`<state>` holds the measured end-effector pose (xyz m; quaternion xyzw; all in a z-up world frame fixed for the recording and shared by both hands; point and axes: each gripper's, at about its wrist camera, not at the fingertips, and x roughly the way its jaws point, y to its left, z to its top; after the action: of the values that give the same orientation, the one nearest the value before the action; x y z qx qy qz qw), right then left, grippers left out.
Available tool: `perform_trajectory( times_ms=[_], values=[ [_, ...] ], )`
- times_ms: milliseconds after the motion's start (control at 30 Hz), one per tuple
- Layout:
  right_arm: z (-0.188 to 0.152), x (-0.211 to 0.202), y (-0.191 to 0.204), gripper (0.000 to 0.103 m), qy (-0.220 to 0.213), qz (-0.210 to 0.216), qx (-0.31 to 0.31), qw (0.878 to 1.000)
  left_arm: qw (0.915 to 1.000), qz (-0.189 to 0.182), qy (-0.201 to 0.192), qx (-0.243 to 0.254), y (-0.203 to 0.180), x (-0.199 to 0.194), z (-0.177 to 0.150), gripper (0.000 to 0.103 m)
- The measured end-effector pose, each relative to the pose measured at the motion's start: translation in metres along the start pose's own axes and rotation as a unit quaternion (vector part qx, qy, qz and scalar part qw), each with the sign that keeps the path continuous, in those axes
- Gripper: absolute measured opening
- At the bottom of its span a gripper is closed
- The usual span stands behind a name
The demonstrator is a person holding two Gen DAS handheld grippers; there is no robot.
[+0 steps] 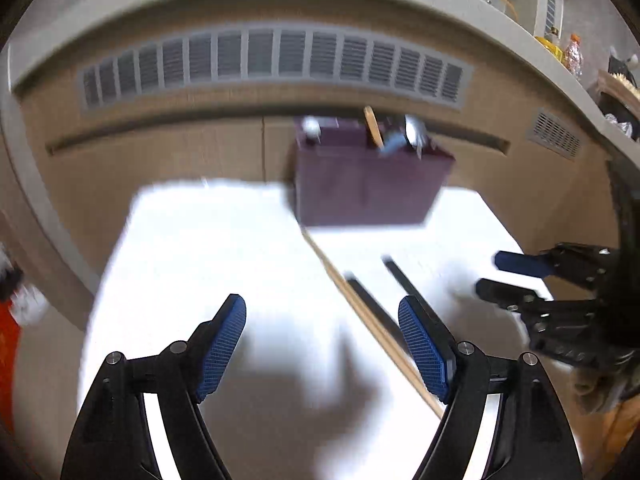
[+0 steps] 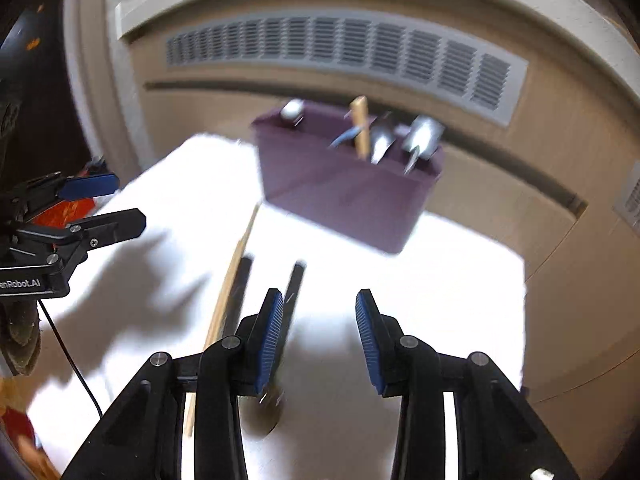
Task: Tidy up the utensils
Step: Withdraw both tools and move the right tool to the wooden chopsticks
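A purple utensil holder (image 1: pixel 368 184) (image 2: pixel 348 196) stands at the far edge of the white table (image 1: pixel 200 248) (image 2: pixel 440 280). It holds a wooden stick, metal spoons and a blue-handled piece. On the table lie a long wooden stick (image 1: pixel 360 308) (image 2: pixel 228 300) and two black handles (image 1: pixel 400 276) (image 2: pixel 242 280). My left gripper (image 1: pixel 322 320) hovers over the table, open and empty, its right finger beside the stick. My right gripper (image 2: pixel 320 320) is open with nothing between its pads; one black handle (image 2: pixel 297 280) runs under its left finger. Each gripper shows in the other's view (image 1: pixel 508 276) (image 2: pixel 108 204).
A beige cabinet front with a grey vent grille (image 1: pixel 272 60) (image 2: pixel 340 48) rises right behind the table. A ledge with bottles (image 1: pixel 572 54) sits up right. A red object (image 1: pixel 8 344) lies off the table's left edge. A black cable (image 2: pixel 72 364) trails from the left gripper.
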<state>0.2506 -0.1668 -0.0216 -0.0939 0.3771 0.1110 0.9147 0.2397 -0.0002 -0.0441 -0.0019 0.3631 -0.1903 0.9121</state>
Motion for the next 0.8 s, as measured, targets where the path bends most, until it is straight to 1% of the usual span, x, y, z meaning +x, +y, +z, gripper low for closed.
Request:
perform_trajectory(
  times_ms=[100,200,267,300,333,367,400,467,567,667,800],
  values=[
    [-0.018,0.001,0.015,0.036,0.016,0.019,-0.005,1.000,0.9997,-0.019,0.008,-0.016,0.002,-0.010,-0.025,0.080],
    [-0.032,0.000,0.024,0.036,0.025,0.038,-0.004,0.999,0.9996,-0.017,0.004,-0.021,0.000,-0.020,-0.041,0.084],
    [-0.035,0.003,0.030,0.036,0.032,0.048,-0.007,0.998,0.9996,-0.016,-0.005,-0.021,-0.002,-0.025,-0.049,0.085],
    [-0.036,0.004,0.034,0.036,0.035,0.050,-0.010,0.998,0.9996,-0.020,-0.002,-0.019,-0.002,-0.024,-0.049,0.086],
    [-0.037,0.008,0.038,0.035,0.039,0.051,-0.015,0.998,0.9996,-0.021,-0.005,-0.019,-0.001,-0.023,-0.051,0.086],
    [-0.036,0.011,0.042,0.031,0.041,0.052,-0.019,0.998,0.9994,-0.025,-0.008,-0.022,0.000,-0.021,-0.053,0.086],
    [-0.033,0.015,0.045,0.022,0.044,0.052,-0.024,0.997,0.9992,-0.027,-0.008,-0.027,0.003,-0.020,-0.055,0.086],
    [-0.024,0.026,0.051,0.015,0.051,0.054,-0.028,0.997,0.9985,-0.036,-0.006,-0.041,0.009,-0.014,-0.058,0.086],
    [-0.011,0.040,0.052,0.015,0.057,0.054,-0.014,0.997,0.9970,-0.049,-0.001,-0.060,0.017,-0.008,-0.063,0.086],
    [0.003,0.061,0.053,0.014,0.069,0.045,-0.002,0.997,0.9960,-0.052,0.007,-0.072,0.026,-0.008,-0.066,0.086],
    [0.013,0.082,0.054,0.014,0.085,0.044,0.011,0.995,0.9948,-0.050,-0.007,-0.088,0.038,-0.020,-0.066,0.088]
  ],
)
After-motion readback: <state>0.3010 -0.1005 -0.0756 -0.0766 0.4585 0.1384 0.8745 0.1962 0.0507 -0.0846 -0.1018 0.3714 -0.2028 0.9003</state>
